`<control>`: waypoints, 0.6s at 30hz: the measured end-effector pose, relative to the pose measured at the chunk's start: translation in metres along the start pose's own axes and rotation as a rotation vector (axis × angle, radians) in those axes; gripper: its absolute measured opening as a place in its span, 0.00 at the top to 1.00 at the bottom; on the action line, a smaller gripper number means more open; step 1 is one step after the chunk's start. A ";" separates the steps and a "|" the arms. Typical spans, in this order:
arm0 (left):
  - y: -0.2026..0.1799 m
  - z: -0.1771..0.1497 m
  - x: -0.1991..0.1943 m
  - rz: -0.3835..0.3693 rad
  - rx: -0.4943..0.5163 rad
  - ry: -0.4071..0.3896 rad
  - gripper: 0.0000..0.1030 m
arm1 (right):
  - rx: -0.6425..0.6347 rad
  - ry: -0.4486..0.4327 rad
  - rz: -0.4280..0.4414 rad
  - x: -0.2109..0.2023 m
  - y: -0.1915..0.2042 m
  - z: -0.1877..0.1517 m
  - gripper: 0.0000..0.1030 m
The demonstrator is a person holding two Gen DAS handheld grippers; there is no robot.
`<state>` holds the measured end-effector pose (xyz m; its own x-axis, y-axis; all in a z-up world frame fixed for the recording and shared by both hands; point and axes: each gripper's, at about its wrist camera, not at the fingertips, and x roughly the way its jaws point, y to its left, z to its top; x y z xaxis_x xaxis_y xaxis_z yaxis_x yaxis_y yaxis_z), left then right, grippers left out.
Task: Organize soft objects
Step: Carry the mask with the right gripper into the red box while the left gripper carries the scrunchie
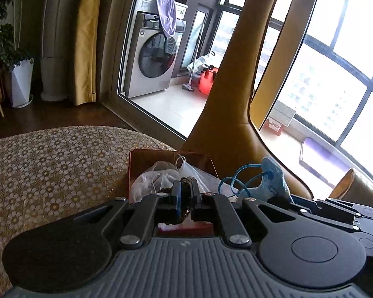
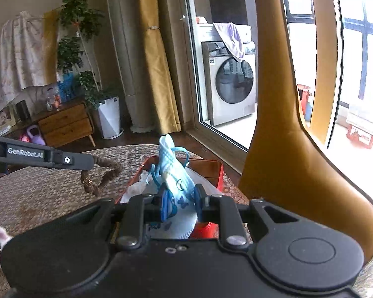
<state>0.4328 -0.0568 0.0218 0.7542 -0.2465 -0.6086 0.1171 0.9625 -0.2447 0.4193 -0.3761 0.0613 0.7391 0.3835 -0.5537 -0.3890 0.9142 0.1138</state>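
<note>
My left gripper is shut on a brown braided hair tie; in the right wrist view the hair tie hangs as a loop from the left gripper's tip, above the patterned table. My right gripper is shut on a light blue face mask with blue ear loops, held upright over a red box. The left wrist view shows the mask at the right and the red box ahead, holding white masks and a clear plastic bag.
A table with a gold circle-patterned cloth carries the box. A tan leather chair back rises at the right, close to the box. Beyond are a glass door, a washing machine, a yellow curtain and a potted plant.
</note>
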 end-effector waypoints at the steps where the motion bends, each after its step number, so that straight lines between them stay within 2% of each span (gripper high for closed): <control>1: -0.001 0.003 0.006 0.007 0.009 -0.002 0.94 | 0.006 0.003 0.000 0.005 -0.001 0.001 0.80; 9: 0.008 0.025 0.060 0.035 0.041 -0.004 0.94 | 0.001 0.013 0.001 0.041 -0.002 0.005 0.80; 18: 0.018 0.017 0.111 0.043 0.023 0.030 0.94 | 0.033 0.053 0.021 0.082 -0.004 -0.005 0.80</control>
<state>0.5297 -0.0652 -0.0374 0.7391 -0.2079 -0.6407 0.1001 0.9745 -0.2007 0.4789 -0.3491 0.0111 0.7007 0.3959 -0.5935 -0.3853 0.9102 0.1522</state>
